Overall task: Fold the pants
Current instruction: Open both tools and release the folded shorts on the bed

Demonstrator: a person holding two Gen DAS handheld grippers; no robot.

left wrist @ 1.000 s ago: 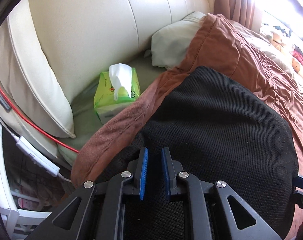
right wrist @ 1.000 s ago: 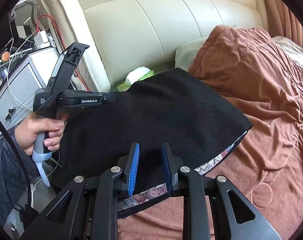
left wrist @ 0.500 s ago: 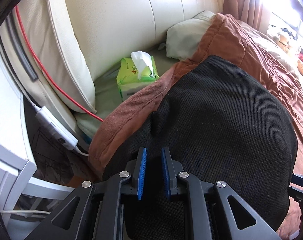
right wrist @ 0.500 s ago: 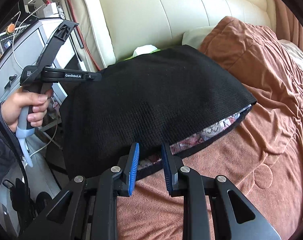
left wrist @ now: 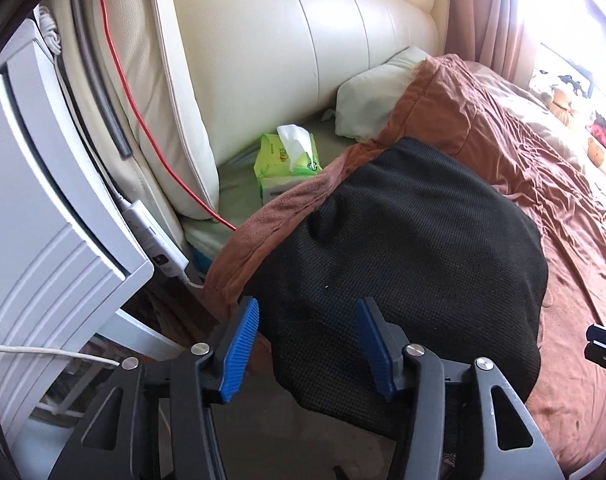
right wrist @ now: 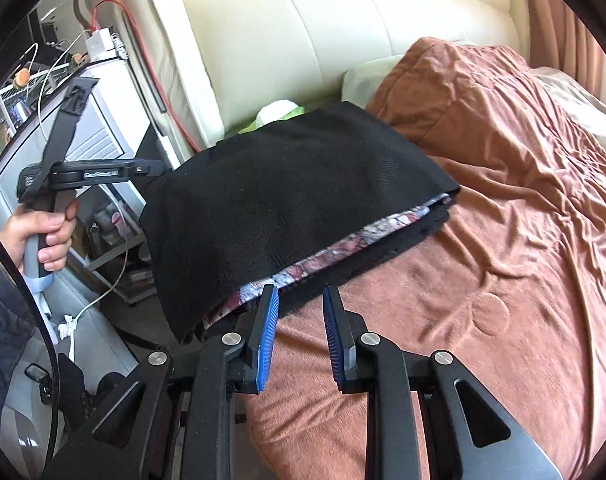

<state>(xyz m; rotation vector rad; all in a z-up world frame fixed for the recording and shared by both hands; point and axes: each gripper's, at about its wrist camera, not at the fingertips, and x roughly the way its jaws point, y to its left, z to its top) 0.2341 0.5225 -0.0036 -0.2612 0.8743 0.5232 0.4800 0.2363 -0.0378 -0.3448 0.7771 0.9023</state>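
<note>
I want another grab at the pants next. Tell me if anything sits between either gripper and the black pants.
Nothing visible does. The left gripper looks straight onto the black pants, its jaws opening with no cloth pinched. The right gripper faces their patterned edge over bare brown blanket, its jaws apart and empty.

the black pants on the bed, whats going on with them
A person is folding black pants on a brown bedspread, a handheld gripper in each hand. The pants lie folded, their patterned lining showing along one edge. The left gripper is opening with nothing pinched between its pads. The right gripper hovers just clear of the lining edge, holding nothing.
</note>
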